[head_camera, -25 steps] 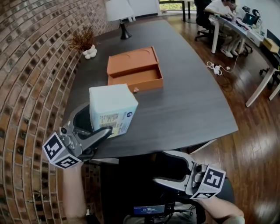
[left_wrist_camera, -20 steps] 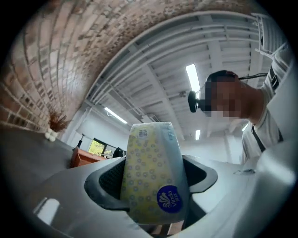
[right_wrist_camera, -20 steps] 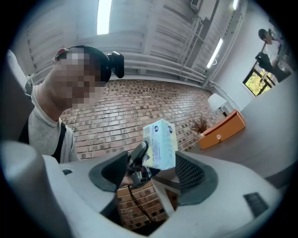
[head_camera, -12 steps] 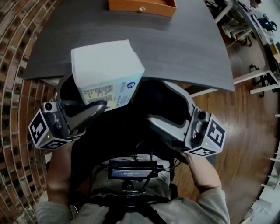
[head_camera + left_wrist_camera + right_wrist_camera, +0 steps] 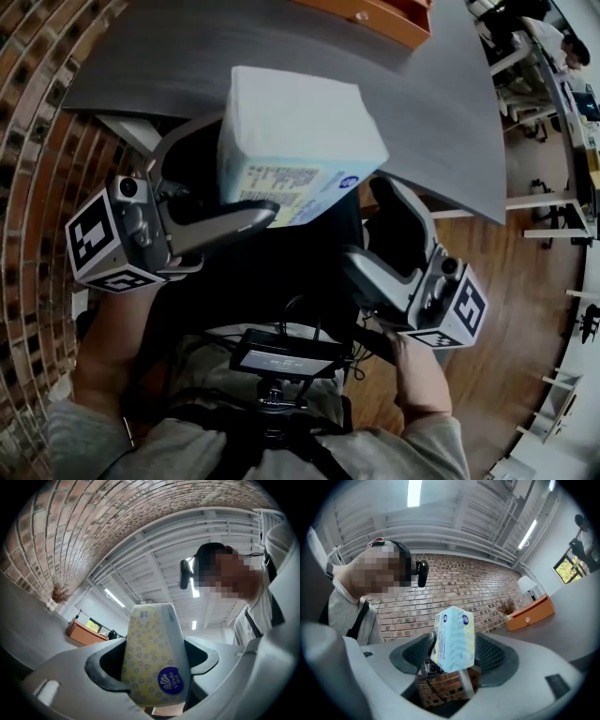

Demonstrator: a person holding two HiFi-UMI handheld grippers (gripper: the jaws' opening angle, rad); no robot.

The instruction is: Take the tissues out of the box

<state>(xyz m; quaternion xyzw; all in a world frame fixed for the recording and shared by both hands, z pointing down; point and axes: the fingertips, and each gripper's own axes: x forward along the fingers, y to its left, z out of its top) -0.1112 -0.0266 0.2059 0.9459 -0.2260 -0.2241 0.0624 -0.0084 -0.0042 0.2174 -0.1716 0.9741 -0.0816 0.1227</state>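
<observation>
On the left, the left hand-held gripper [image 5: 246, 173] is clenched on the tissue pack [image 5: 300, 141], with its two jaws squeezing the soft yellow-dotted sides near one end. The pack is up in the air, close to the person's body and past the edge of the dark surface [image 5: 187, 56], so nothing is under it to catch it. On the right, the right hand-held gripper [image 5: 366, 220] is released. Its jaws are wide apart and near a corner of the pack, but they do not press on it. At the far side of the surface lies the orange box [image 5: 380, 14], well apart from the pack, so I think the tissues are already out. What could go wrong? The pack is soft and is held at one end only, so it could slide out and drop to the floor. The right one could also bump it loose if it comes in too fast. I count two hand-held grippers, one tissue pack, one orange box and one surface.
</observation>
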